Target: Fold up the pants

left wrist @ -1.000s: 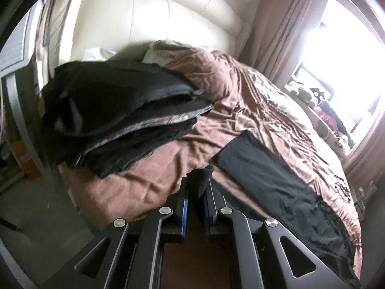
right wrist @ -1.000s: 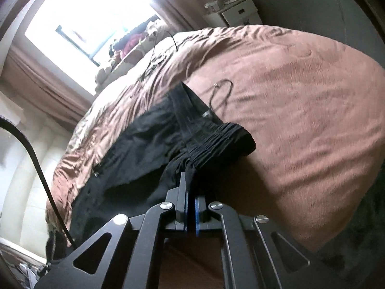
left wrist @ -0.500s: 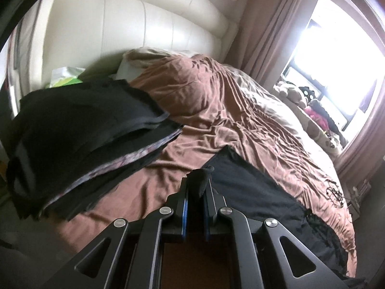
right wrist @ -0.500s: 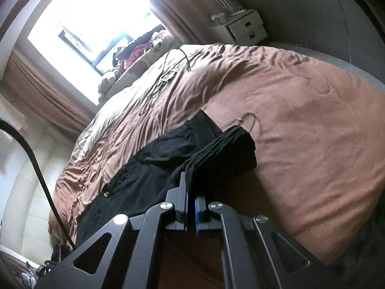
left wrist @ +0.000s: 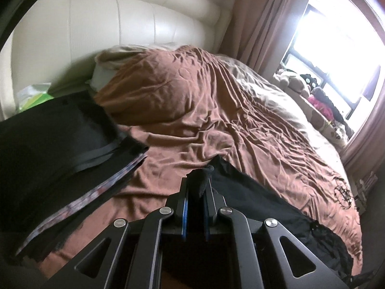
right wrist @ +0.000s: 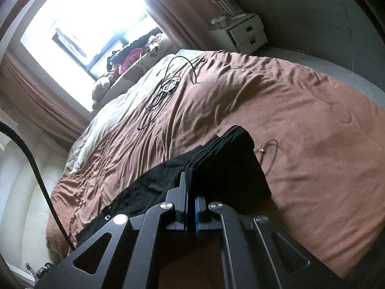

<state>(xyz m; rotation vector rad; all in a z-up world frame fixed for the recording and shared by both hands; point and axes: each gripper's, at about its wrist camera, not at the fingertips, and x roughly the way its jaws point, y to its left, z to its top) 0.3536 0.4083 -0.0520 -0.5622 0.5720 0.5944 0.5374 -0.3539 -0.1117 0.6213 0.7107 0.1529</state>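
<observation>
Both grippers, the left gripper point(left wrist: 200, 185) and right gripper point(right wrist: 190, 180), are clamped on edges of the black pants point(right wrist: 149, 187) lying lengthwise on the brown bedspread point(left wrist: 192, 110), so folding looks barely begun, beside 1 stack of dark folded clothes point(left wrist: 55, 139).

Both wrist views look steeply down, close over the brown bed point(left wrist: 192, 110), sharing the bright window point(right wrist: 79, 24) at opposite upper corners.
</observation>
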